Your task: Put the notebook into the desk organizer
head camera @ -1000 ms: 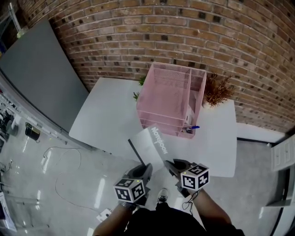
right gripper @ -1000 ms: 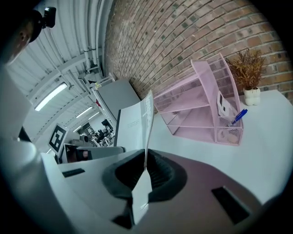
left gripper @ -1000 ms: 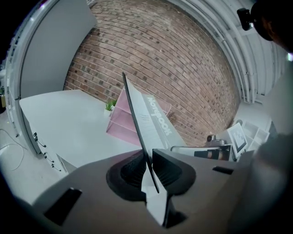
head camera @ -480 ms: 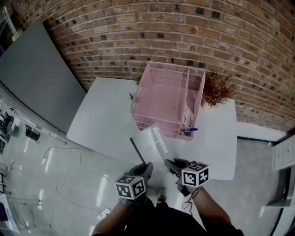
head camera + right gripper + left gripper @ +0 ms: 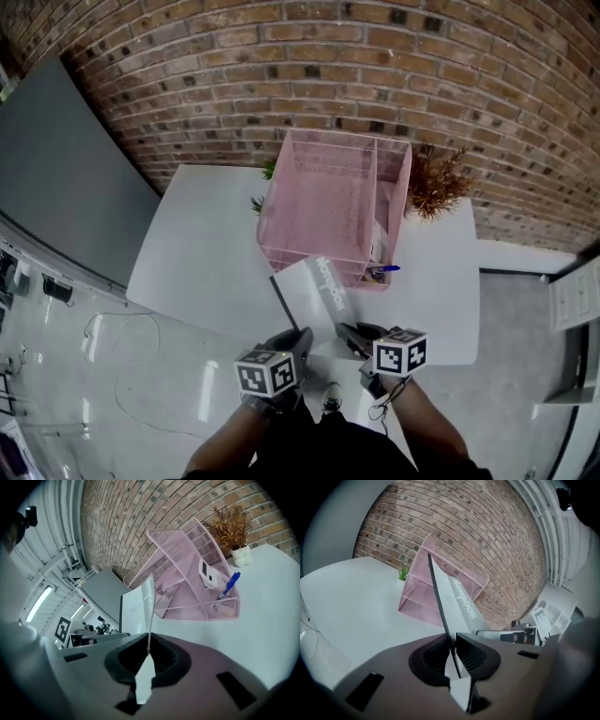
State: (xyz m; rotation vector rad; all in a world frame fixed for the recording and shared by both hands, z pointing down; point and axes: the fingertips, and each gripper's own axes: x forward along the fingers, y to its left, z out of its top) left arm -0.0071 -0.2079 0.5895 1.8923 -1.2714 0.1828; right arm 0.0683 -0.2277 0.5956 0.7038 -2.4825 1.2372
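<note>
1. Clamped tight with the left gripper [image 5: 452, 641] on the near edge of the notebook [image 5: 314, 295].
2. Pinched the same way by the right gripper [image 5: 149, 641], just beside the left one, on that same edge.
3. Held off the table [image 5: 202, 253], tilted up and away; far edge over the front lip of the pink desk organizer [image 5: 328, 202], contact unclear.
4. Wide left compartment open above; narrow right one taken by a blue pen [image 5: 386, 269].
5. Bare tabletop to the left, dried plant [image 5: 436, 183] at the rear right, brick wall [image 5: 281, 75] close behind.
6. Both forearms low at the table's near edge, pointed toward the wall.
</note>
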